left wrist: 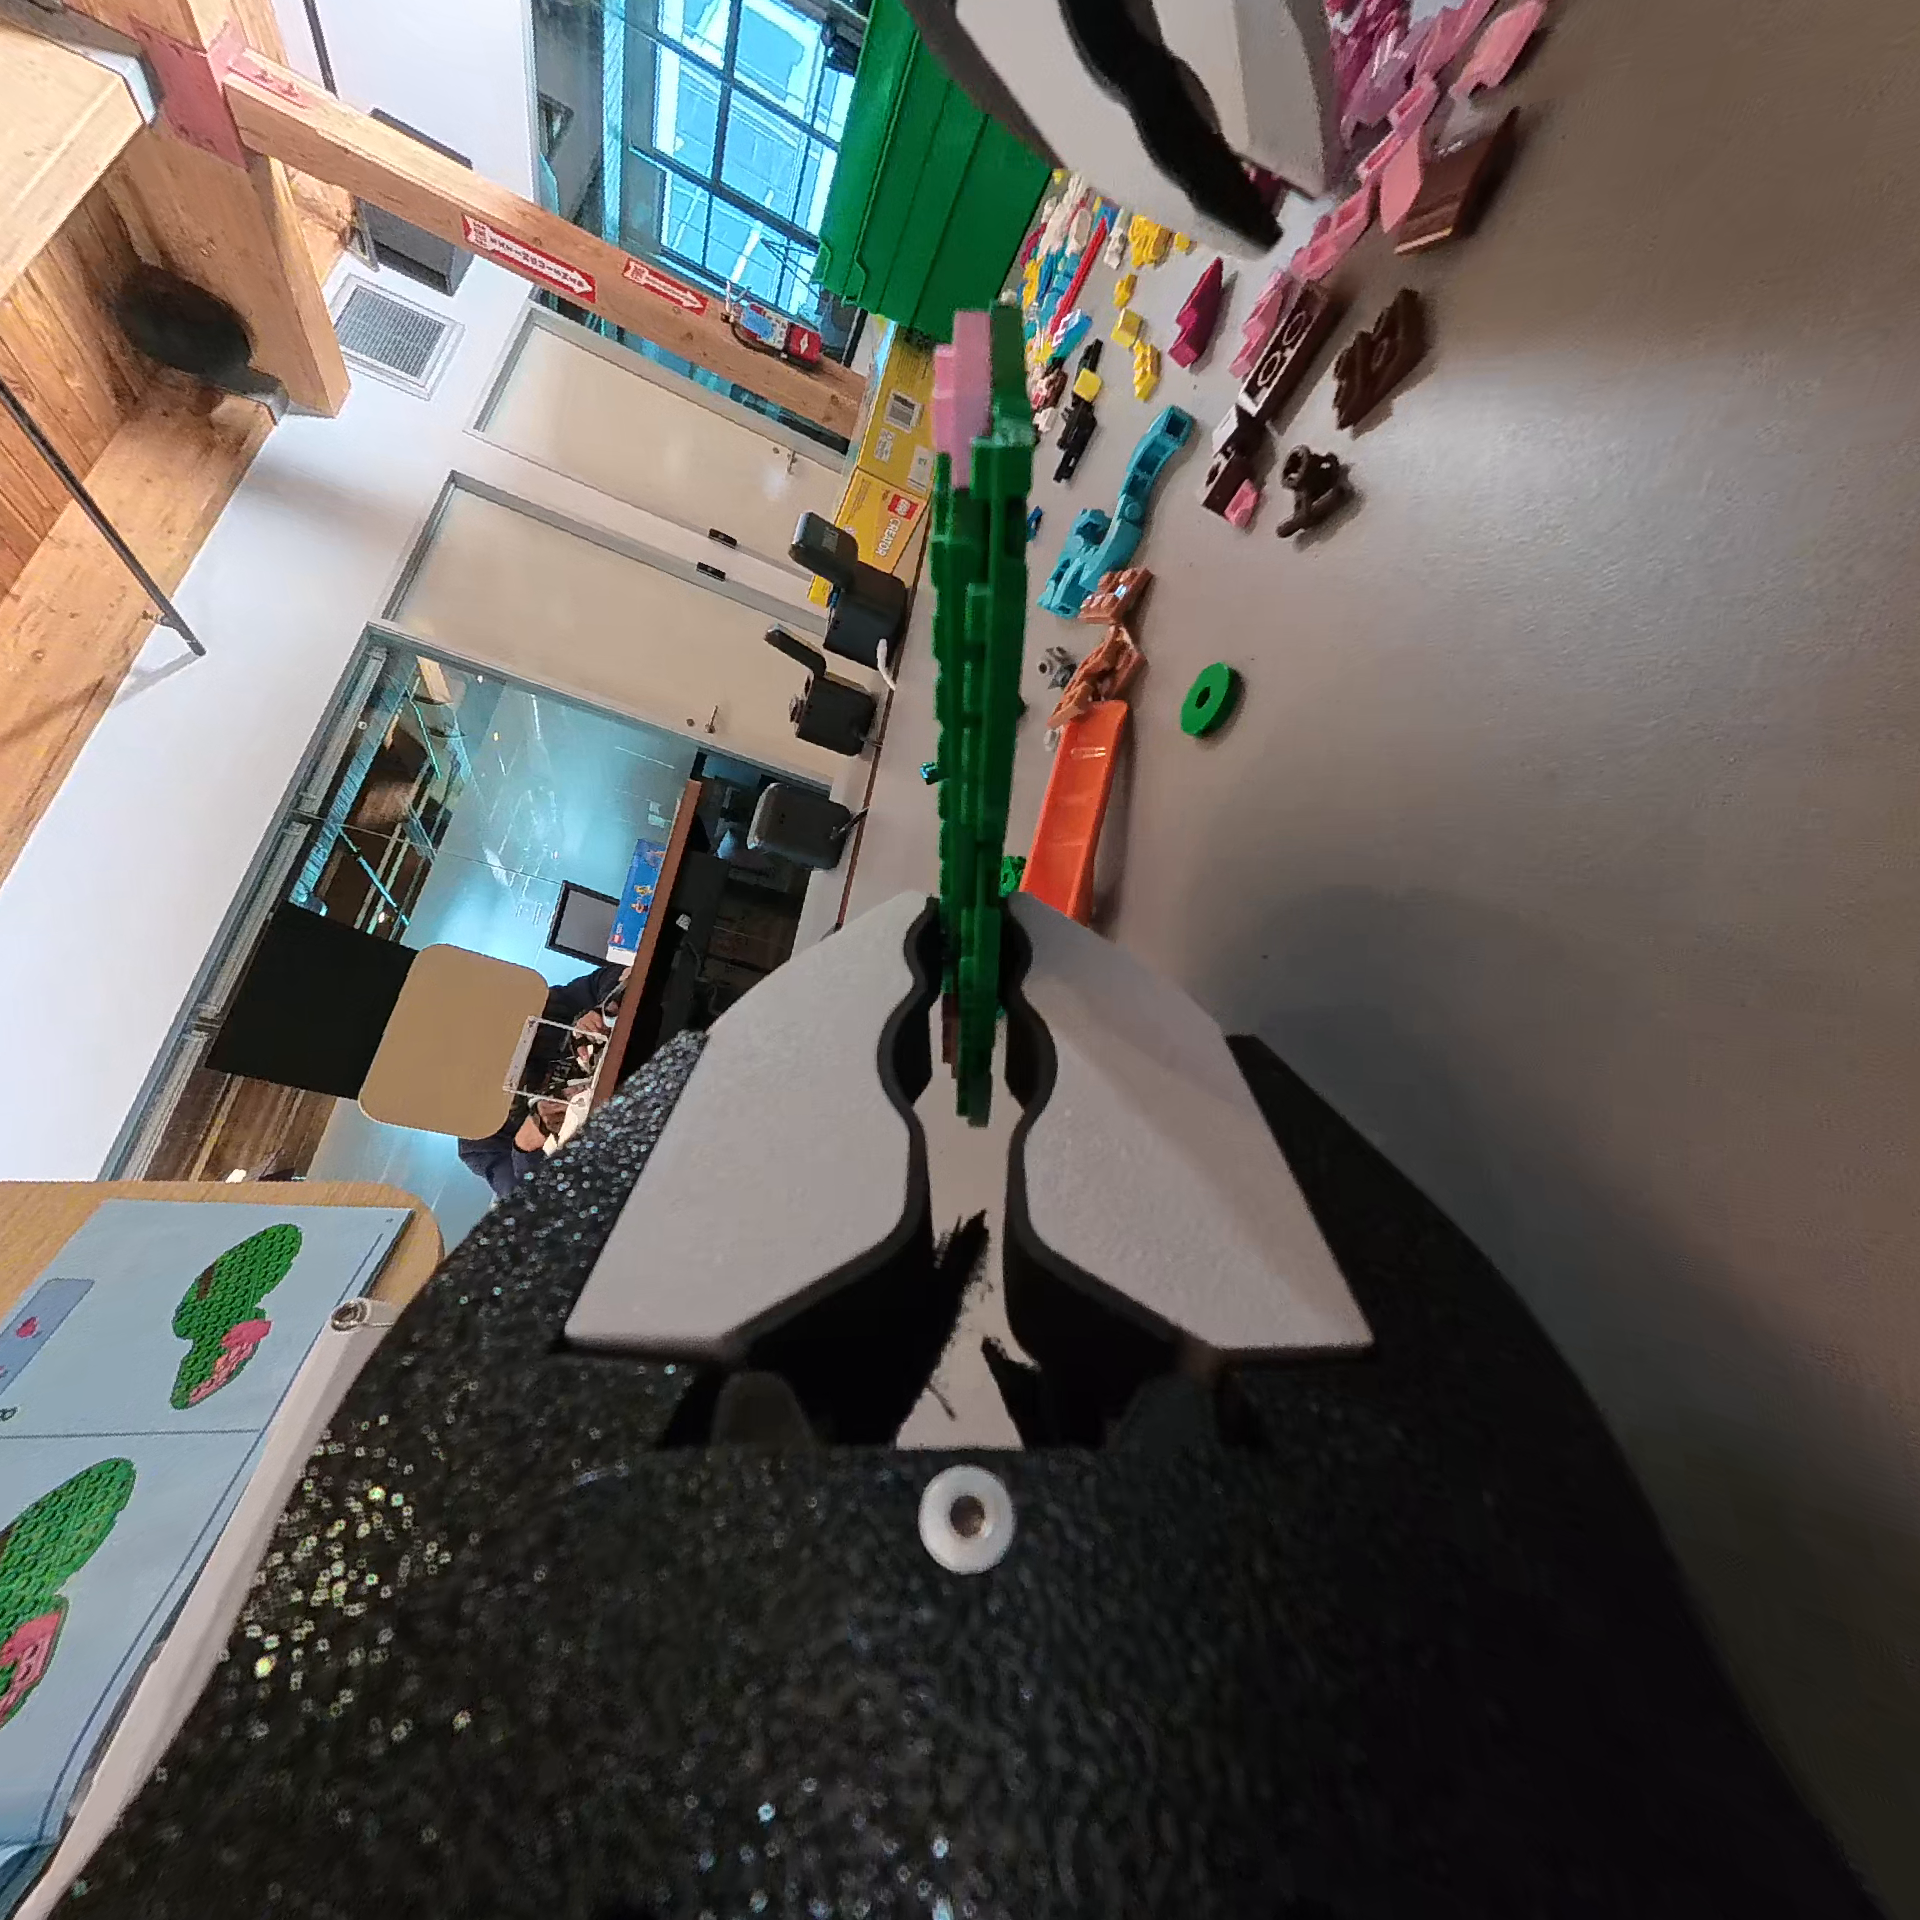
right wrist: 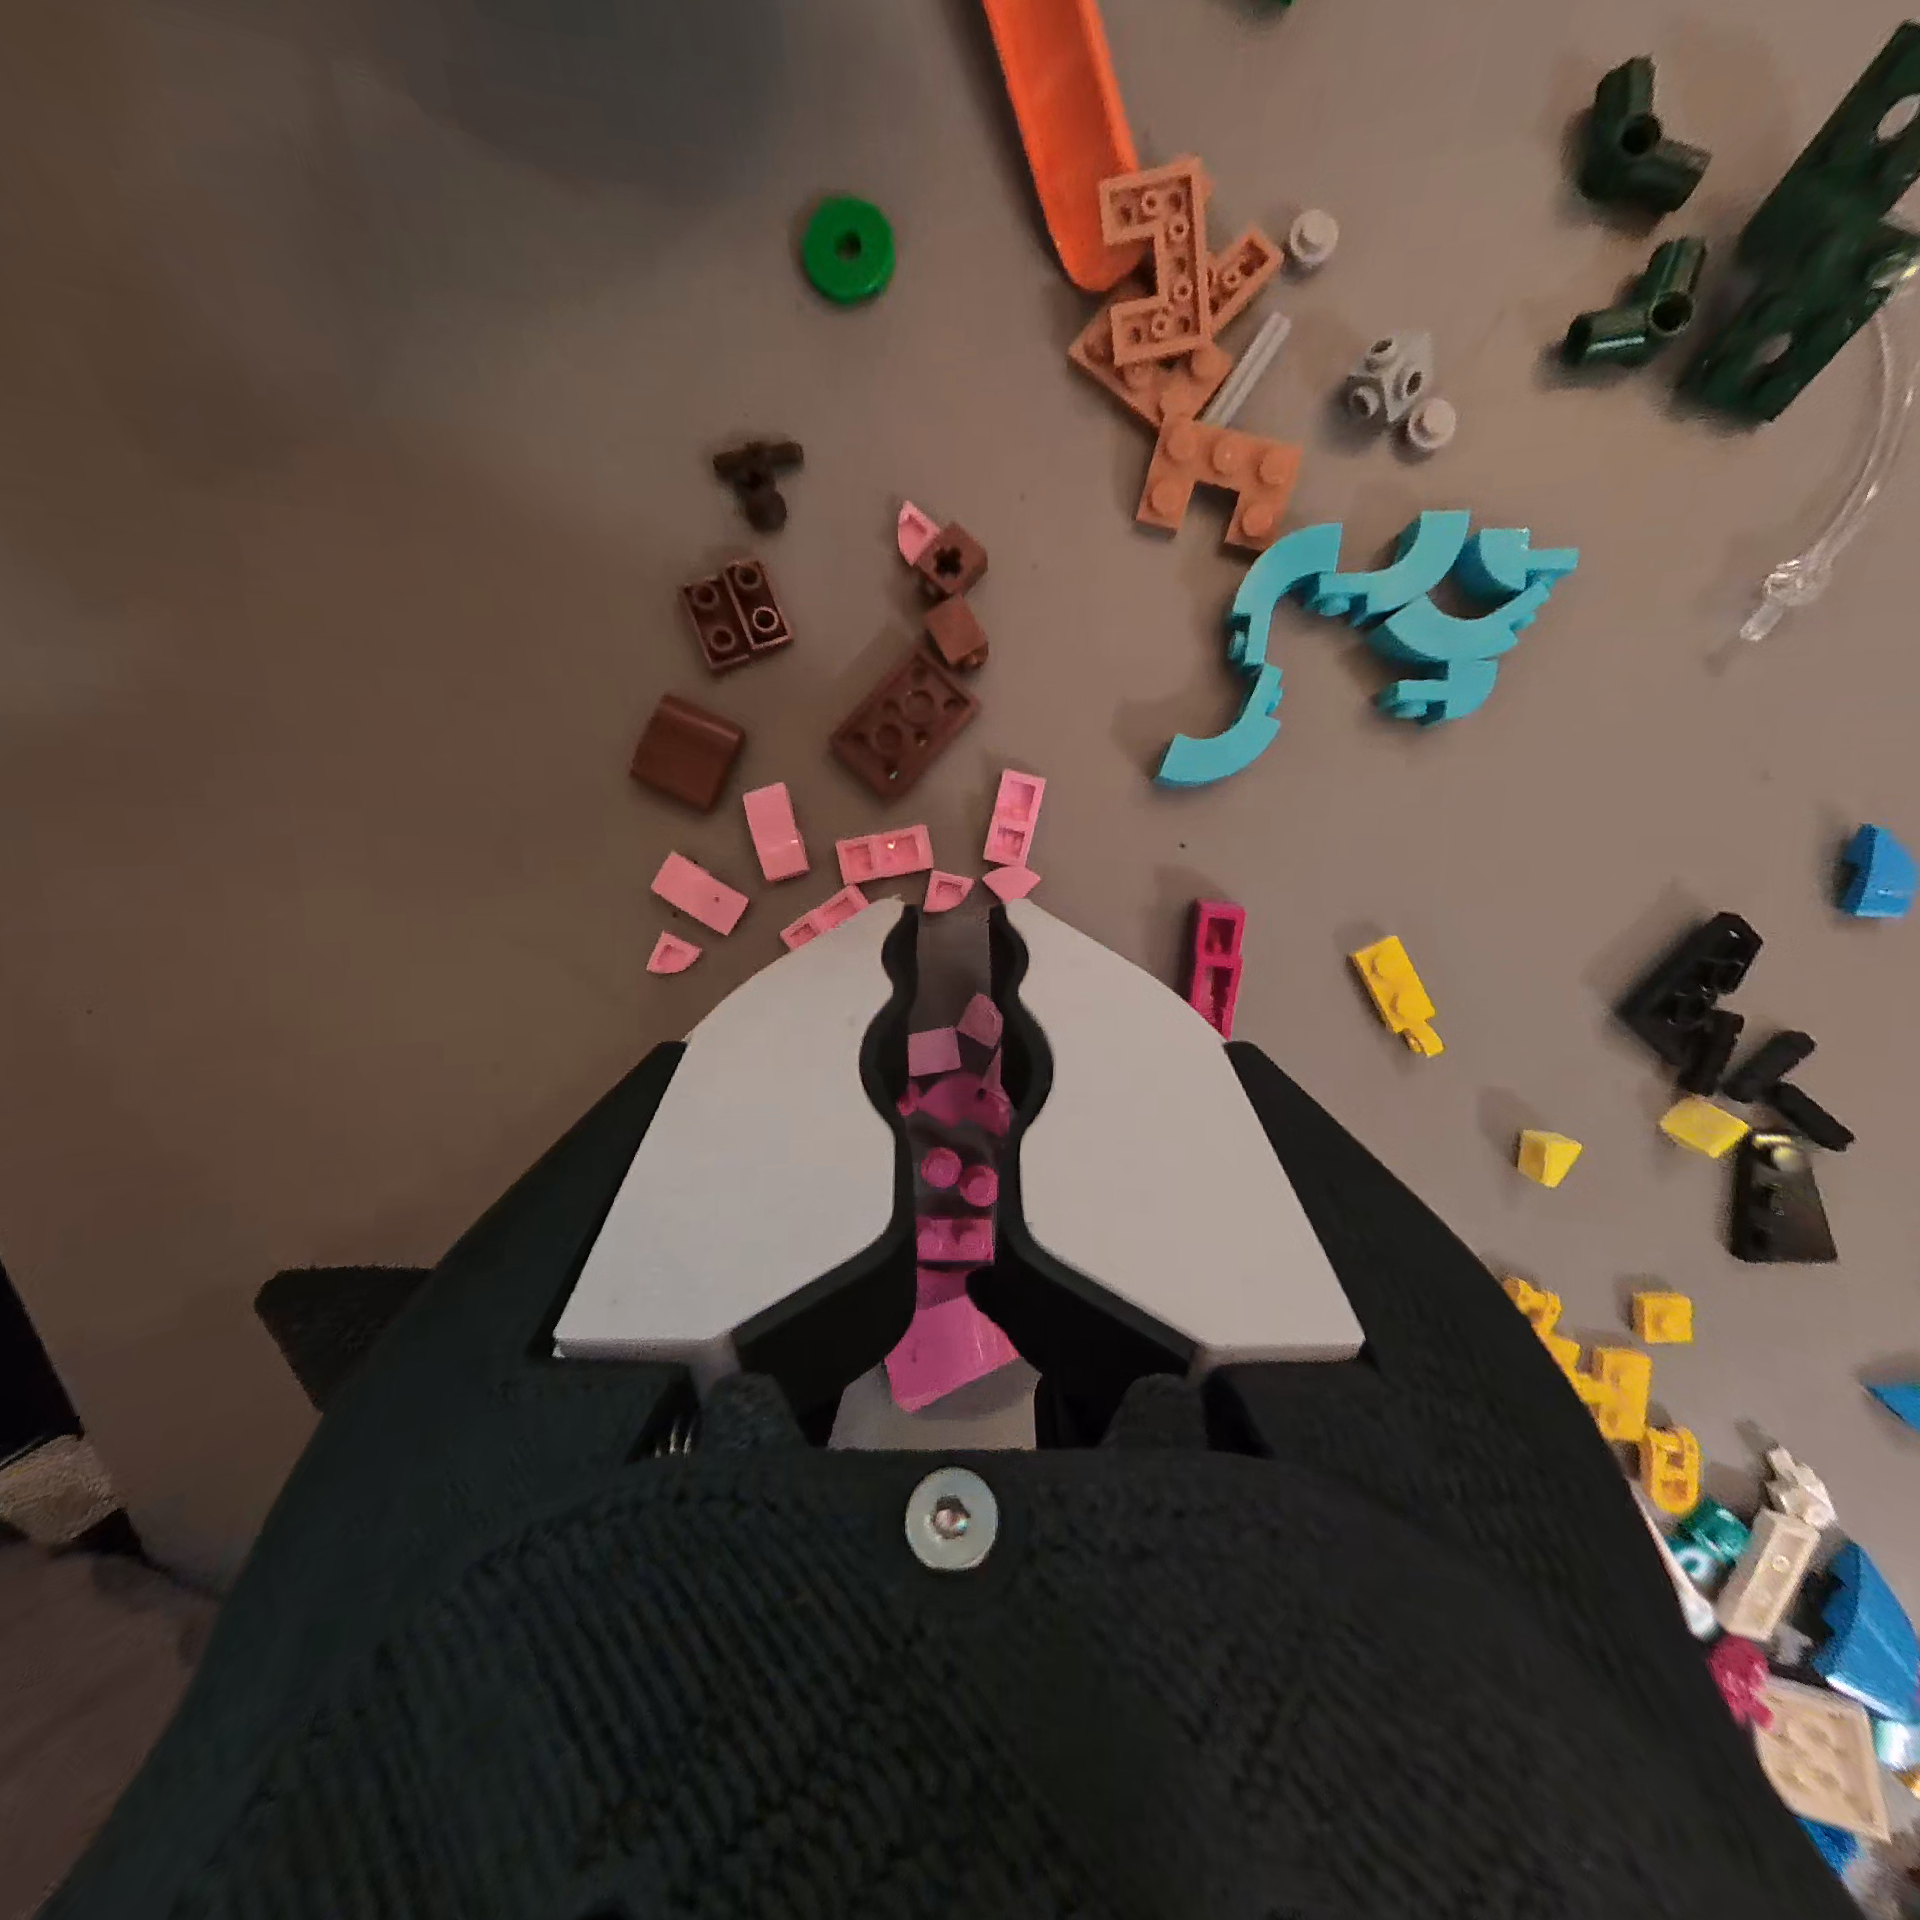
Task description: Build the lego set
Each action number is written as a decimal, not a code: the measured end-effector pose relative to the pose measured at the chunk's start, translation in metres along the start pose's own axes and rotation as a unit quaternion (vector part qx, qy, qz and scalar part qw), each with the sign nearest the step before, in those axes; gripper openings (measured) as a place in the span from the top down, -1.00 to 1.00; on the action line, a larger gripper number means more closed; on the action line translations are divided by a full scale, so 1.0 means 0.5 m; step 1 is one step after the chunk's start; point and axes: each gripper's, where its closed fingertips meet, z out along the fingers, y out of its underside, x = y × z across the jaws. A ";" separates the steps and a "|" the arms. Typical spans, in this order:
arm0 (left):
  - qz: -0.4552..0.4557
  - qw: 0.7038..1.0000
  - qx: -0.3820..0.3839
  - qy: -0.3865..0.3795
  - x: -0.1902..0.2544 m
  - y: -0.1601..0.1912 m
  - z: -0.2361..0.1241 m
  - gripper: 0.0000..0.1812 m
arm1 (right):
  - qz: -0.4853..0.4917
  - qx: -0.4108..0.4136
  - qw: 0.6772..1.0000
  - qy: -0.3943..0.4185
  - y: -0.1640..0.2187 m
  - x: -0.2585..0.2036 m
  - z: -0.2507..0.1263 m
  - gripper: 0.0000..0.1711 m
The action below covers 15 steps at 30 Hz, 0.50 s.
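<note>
My left gripper [left wrist: 971,914] is shut on a green plate assembly [left wrist: 977,644], held edge-on above the grey table, with a pink brick [left wrist: 961,400] on its far end. My right gripper [right wrist: 961,914] hovers over the table with its jaws a narrow gap apart and nothing between the tips. Magenta pieces [right wrist: 956,1174] on the table show through the gap. Loose pink pieces [right wrist: 774,831] lie just beyond its tips, and brown pieces [right wrist: 904,717] lie beyond those. The right gripper also shows at the top of the left wrist view [left wrist: 1174,135].
An orange brick separator [right wrist: 1060,135], a green round piece [right wrist: 849,249], tan plates [right wrist: 1174,291], teal arches [right wrist: 1382,634], and black and yellow pieces [right wrist: 1397,992] lie scattered. An instruction booklet [left wrist: 156,1403] lies at the left. A green bin [left wrist: 925,187] and yellow boxes [left wrist: 894,457] stand far back. My hands' fingertips stand some 20 cm from each other.
</note>
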 end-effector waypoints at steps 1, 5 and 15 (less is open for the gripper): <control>0.000 1.000 0.000 0.000 0.000 0.000 0.000 0.91 | 0.000 -0.005 1.000 -0.004 0.001 -0.002 0.005 0.86; 0.001 1.000 0.002 -0.001 0.000 -0.002 0.000 0.91 | -0.004 -0.002 1.000 -0.004 -0.003 -0.001 0.011 0.86; 0.006 1.000 0.004 -0.001 0.002 -0.006 0.000 0.90 | -0.019 0.003 1.000 0.006 -0.002 0.006 0.006 0.95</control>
